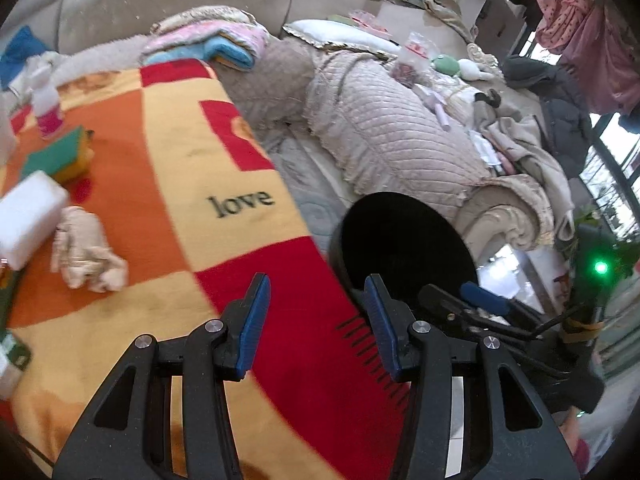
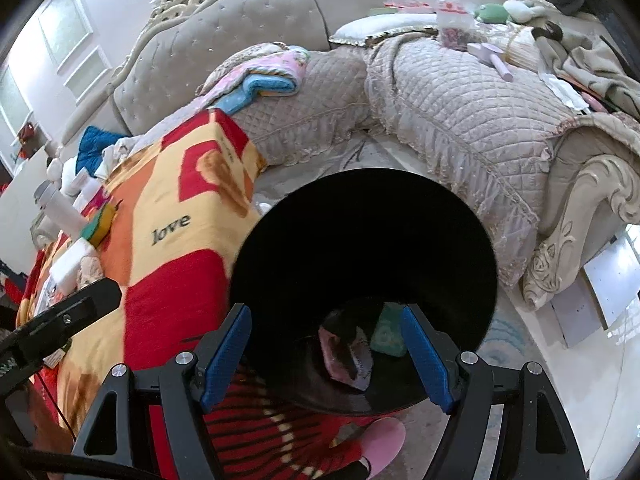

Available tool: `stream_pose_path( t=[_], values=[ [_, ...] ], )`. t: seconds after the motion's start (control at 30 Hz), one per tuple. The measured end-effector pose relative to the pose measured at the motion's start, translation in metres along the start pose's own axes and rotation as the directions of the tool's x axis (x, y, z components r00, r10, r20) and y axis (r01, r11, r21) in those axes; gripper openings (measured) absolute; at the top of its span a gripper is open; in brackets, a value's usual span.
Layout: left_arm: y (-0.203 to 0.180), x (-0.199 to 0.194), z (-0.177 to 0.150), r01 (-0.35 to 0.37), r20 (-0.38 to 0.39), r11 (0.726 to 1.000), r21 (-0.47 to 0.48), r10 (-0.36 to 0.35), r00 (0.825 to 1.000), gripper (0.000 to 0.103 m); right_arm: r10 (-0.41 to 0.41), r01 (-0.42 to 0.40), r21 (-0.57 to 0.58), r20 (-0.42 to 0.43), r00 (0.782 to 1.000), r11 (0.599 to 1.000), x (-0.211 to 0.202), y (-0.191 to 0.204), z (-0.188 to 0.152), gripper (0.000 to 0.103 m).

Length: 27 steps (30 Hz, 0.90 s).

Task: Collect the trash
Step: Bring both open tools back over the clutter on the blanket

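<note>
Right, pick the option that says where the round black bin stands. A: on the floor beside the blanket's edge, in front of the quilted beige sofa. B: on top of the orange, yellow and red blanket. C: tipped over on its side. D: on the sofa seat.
A: the round black bin stands upright on the floor, next to the blanket and before the quilted beige sofa.

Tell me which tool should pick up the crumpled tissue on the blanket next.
Left. The left tool is open and empty over the blanket, nearer the crumpled tissue. The right tool hangs over the black bin.
</note>
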<state>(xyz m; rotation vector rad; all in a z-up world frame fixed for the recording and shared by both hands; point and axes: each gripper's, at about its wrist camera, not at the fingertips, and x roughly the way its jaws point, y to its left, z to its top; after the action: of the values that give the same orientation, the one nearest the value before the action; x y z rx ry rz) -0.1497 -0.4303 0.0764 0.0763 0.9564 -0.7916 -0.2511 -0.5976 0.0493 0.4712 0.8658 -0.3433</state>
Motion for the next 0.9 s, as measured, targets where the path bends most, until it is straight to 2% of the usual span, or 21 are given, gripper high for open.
stream_pose_path(
  t=[0.33,0.6,0.9],
  values=[
    [0.031,-0.030,-0.016,-0.124,0.036,0.992,0.011,0.124,0.992,0.047,0.033,-0.034,-0.068,-0.021,0.999,0.997,-0.001,0.048,-0.007,0.075],
    [0.075,-0.055,-0.034,-0.194,0.034,0.979,-0.056,0.196,0.980,0.047,0.070,-0.075,-0.129,-0.042,0.997,0.989,0.002,0.095,-0.015,0.076],
    [0.140,-0.094,-0.059,-0.276,0.029,0.950,-0.144,0.283,0.959,0.047,0.135,-0.152,-0.196,-0.098,0.986,0.969,0.015,0.157,-0.029,0.077]
  ],
)
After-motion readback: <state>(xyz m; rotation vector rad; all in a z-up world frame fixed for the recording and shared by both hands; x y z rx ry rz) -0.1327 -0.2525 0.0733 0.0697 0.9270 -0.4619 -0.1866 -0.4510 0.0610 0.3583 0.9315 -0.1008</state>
